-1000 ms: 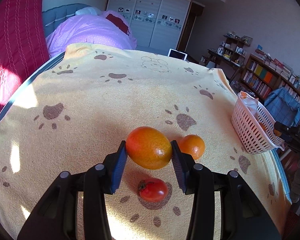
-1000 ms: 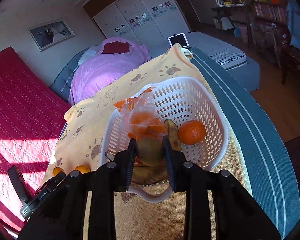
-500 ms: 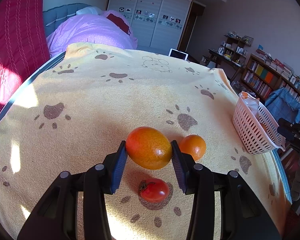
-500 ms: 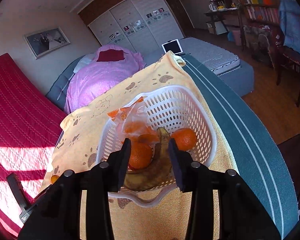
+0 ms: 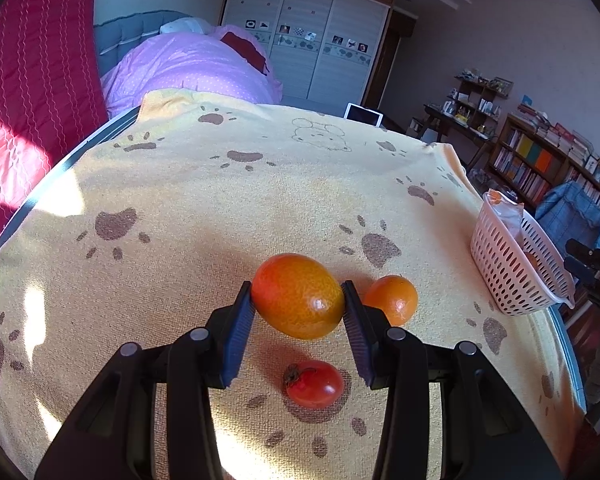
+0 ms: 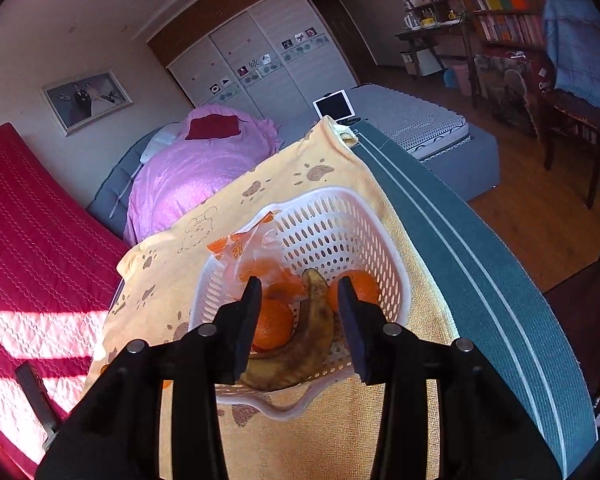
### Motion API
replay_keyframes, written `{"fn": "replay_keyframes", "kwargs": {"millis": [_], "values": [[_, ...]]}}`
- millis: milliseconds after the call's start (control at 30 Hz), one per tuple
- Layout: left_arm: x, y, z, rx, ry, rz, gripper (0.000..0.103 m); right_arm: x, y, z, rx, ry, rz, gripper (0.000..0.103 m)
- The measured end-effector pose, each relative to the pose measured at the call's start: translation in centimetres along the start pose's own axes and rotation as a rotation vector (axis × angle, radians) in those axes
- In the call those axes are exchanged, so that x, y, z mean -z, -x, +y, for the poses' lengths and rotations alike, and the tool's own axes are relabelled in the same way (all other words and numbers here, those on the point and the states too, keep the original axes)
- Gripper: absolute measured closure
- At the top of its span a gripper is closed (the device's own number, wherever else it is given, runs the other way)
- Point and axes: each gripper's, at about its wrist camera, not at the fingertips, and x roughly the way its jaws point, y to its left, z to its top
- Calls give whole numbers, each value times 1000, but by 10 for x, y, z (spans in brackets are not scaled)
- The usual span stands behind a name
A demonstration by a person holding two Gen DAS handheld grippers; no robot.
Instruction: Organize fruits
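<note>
Writing nowhere legible. Left gripper (image 5: 298, 316) clamps orange-red mango (image 5: 298, 295) above yellow paw-print blanket (image 5: 188, 216); tomato (image 5: 314, 383) near, orange (image 5: 392, 299) right, white basket (image 5: 508, 276) far right. Right gripper (image 6: 299, 320), jaws just opened and empty, hangs over basket (image 6: 324, 224) holding banana (image 6: 300, 348), oranges (image 6: 272, 324). Bedroom: pink duvet, wardrobe, bookshelves.

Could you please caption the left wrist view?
Left gripper holds a mango above a tomato on the pawprint blanket.

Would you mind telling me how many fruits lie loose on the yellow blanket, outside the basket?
2: an orange right of the left claw, a tomato beneath it. The claw's mango isn't counted.
</note>
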Motion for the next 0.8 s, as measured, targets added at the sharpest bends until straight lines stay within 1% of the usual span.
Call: {"fn": "replay_keyframes", "kwargs": {"millis": [100,133,167,200,367,433,467,533,600,633,700,767,800], "values": [[0,2,0,-18,2,-13,59,1,1,3,5,10,-6,60],[0,3,1,-25,2,-16,59,2,1,4,10,15,-10,57],[0,3,1,-33,2,-19,59,2,2,5,14,18,-17,52],[0,4,0,-40,2,-19,59,2,2,6,18,22,-21,50],[0,4,1,-73,10,-25,59,2,3,7,17,22,-30,50],[0,5,0,-97,5,-30,59,1,4,6,16,11,-39,44],[1,6,-2,-110,-1,-34,59,1,6,5,17,5,-47,38],[2,8,-5,-137,-14,-42,59,0,7,4,19,-2,-59,36],[2,11,-9,-171,-32,-50,59,-1,10,4,20,-9,-75,27],[2,12,-12,-183,-41,-53,59,-1,13,4,25,-12,-88,25],[2,15,-18,-208,-61,-60,59,-2,17,3,31,-16,-114,14],[1,18,-24,-221,-79,-68,59,-3,21,4,42,-15,-140,8],[1,19,-27,-222,-86,-71,59,-3,23,4,45,-14,-149,6]]}}
